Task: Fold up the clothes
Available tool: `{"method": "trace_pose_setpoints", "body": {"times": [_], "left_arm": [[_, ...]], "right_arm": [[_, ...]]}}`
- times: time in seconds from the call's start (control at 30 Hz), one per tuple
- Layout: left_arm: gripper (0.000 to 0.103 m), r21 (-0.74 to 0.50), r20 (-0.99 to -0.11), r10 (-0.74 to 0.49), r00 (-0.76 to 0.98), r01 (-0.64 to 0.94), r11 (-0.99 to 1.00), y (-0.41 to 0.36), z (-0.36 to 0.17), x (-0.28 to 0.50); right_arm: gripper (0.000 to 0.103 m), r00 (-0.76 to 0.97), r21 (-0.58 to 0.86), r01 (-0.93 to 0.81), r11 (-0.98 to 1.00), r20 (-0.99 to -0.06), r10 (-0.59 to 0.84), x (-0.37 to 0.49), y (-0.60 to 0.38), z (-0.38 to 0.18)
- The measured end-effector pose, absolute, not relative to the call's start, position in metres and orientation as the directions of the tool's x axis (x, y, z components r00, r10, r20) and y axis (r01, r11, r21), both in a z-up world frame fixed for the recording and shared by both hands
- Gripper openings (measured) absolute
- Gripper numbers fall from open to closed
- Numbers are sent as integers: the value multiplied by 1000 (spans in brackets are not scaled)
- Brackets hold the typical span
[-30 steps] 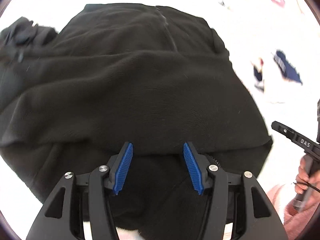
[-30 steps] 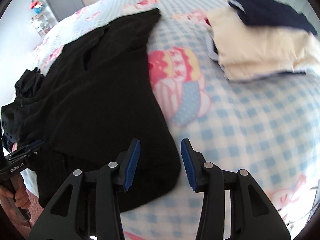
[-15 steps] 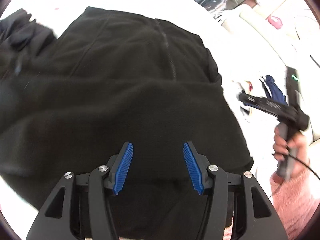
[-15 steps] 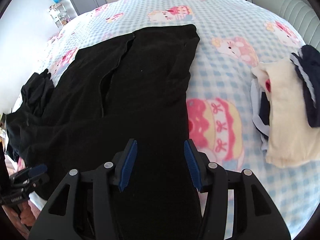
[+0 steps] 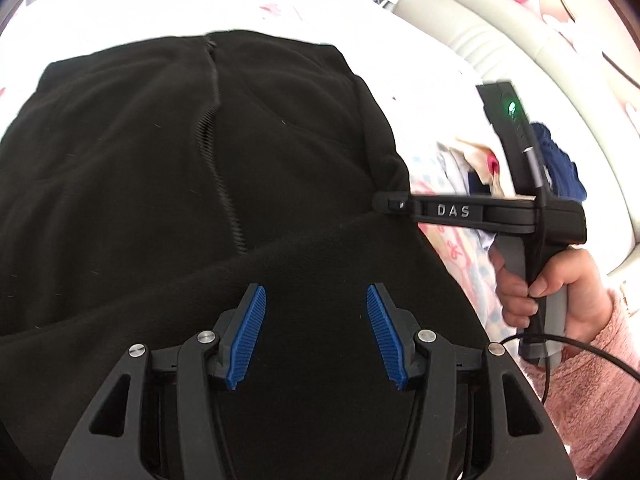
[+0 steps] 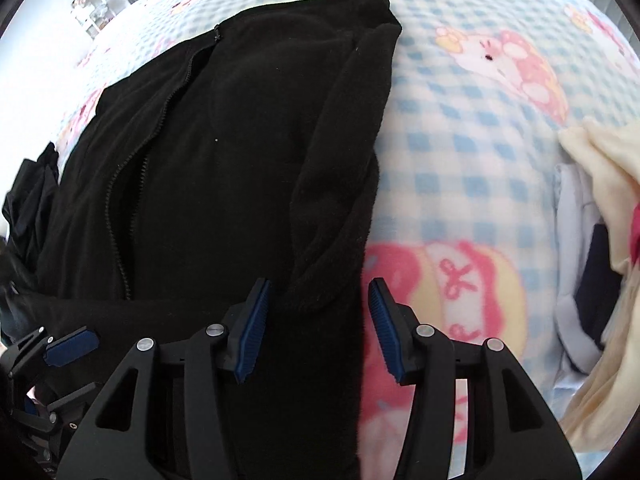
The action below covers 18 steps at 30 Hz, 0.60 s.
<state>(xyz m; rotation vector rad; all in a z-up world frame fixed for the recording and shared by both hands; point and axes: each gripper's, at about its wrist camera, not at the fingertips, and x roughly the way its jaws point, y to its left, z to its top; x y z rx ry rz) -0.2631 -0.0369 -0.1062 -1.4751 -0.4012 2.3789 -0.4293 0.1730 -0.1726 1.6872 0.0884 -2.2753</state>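
Observation:
A black fleece jacket [image 5: 160, 140] with a zipper [image 5: 216, 168] lies spread on the bed, its lower part folded up over itself. My left gripper [image 5: 315, 288] hovers open over the folded part, with nothing between its blue pads. A hand in a pink sleeve holds my right gripper [image 5: 386, 202], whose tip is at the jacket's right edge. In the right wrist view the jacket [image 6: 240, 140] fills the left half. My right gripper [image 6: 319, 280] stands open above its right edge, with a sleeve cuff [image 6: 316, 280] lying under the gap. The left gripper [image 6: 68, 346] shows at the lower left.
The bed has a blue-checked cartoon bedspread [image 6: 460, 160]. A pile of folded cream and navy clothes [image 6: 600, 200] lies at the right, also seen as the pile [image 5: 480, 160] behind the right gripper. A crumpled dark garment [image 6: 28, 200] sits left of the jacket. A padded headboard [image 5: 500, 40] lies beyond.
My right gripper has swung left and lower, from beside the jacket to over its right edge; the folded pile slid to the view's right. My left gripper shifted right across the jacket.

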Motion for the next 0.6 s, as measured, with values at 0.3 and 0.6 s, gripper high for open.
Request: {"method": "trace_pose_setpoints", "body": {"times": [0.3,0.6], "left_arm": [[55,-404,-813,399,-423,-83,-911,-48,-109,-262],[56,-472,-786,432,-442,-20,-881,-67,-111,-246]], "right_arm": [[25,-394,-159,186,-970,-916,75,-434,216,-161],[57,-334,216,263,-940,-894,-298,-442,200,-143]]}}
